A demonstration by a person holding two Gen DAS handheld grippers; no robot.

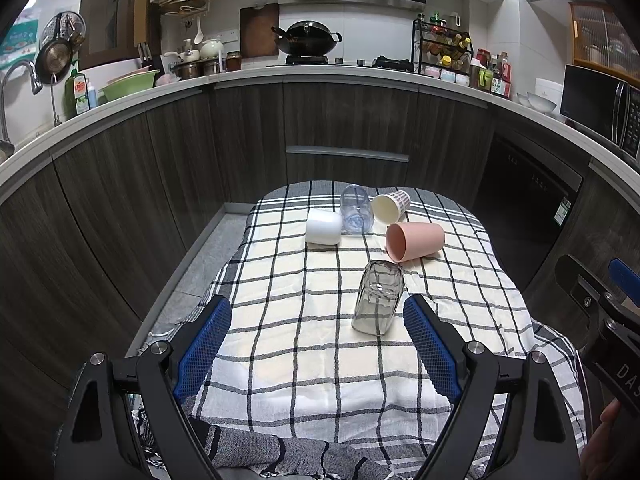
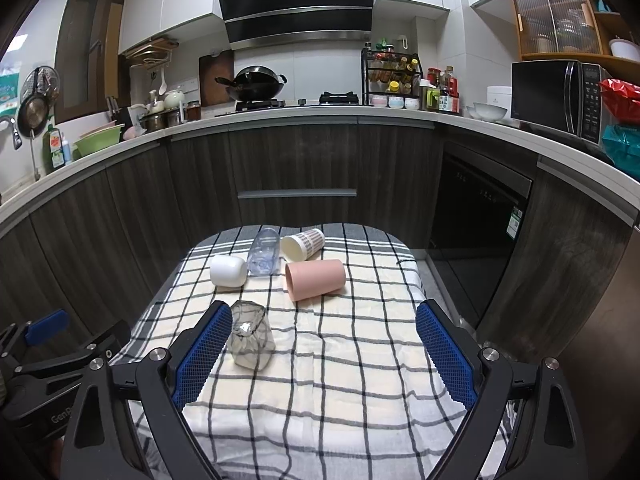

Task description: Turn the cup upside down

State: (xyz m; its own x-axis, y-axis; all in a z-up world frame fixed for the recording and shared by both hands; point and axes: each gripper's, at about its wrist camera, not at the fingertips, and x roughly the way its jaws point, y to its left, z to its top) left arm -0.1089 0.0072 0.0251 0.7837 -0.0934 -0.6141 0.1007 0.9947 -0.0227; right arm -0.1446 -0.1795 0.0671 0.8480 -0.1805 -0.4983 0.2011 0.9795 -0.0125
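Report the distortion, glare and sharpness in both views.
Left wrist view: strong fisheye bends the countertop, black vignette in the corners, clear glass cup sharp with faint highlights. Right wrist view: same barrel curve, range hood reflecting bright streaks, pink cup crisp.

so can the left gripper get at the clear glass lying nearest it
Probably yes. The left gripper is open, and the clear glass lies on its side just ahead on the checked cloth, apart from the pink cup, nothing between.

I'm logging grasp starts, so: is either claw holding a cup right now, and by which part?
Nothing is held. The left claw and right claw are both open above the cloth; the clear glass cup lies free.
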